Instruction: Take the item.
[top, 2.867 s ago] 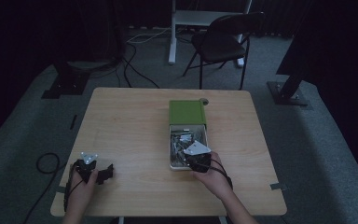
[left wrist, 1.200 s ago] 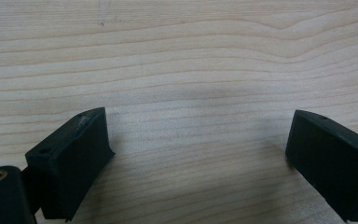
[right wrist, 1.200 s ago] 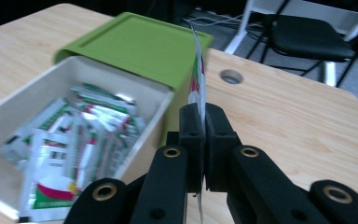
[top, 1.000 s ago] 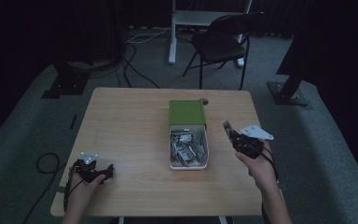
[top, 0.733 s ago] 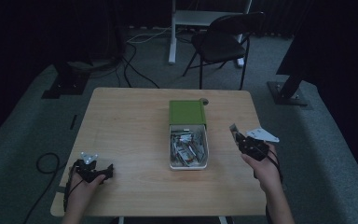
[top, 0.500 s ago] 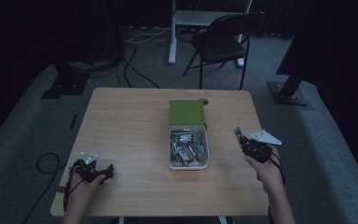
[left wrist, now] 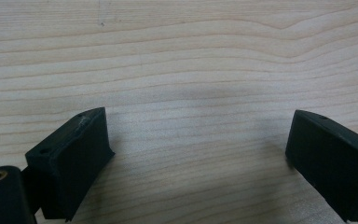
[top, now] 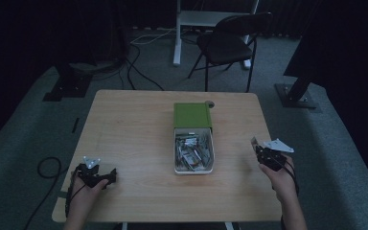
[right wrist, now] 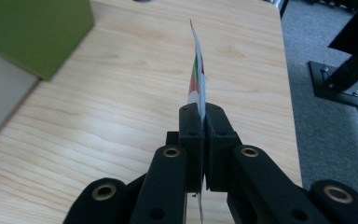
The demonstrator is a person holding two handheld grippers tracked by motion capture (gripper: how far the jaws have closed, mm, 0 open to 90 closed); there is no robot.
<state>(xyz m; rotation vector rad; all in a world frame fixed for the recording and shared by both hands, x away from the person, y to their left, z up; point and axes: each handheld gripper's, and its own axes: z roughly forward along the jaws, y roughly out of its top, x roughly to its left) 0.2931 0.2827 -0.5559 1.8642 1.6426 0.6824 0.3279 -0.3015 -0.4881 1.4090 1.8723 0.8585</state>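
**A thin packet pinched edge-on, clear of the box**

The right tongs (right wrist: 200,122) are clenched on a thin flat packet with white, green and red print (right wrist: 196,74), held upright by its lower edge so the flat faces stand free on both sides. In the high view these tongs (top: 258,149) hover over the right edge of the pale wooden table (top: 134,124), well to the right of the white open tray (top: 193,168) that slides out of the green box sleeve (top: 192,115). The tray holds a jumble of similar small packets. Holding the piece away from the tray likely leaves room to lay it down on bare wood.

The left tongs (left wrist: 198,154) are released, jaws wide apart with nothing between them, resting low over the near left part of the table (left wrist: 186,60), seemingly parked out of the way.
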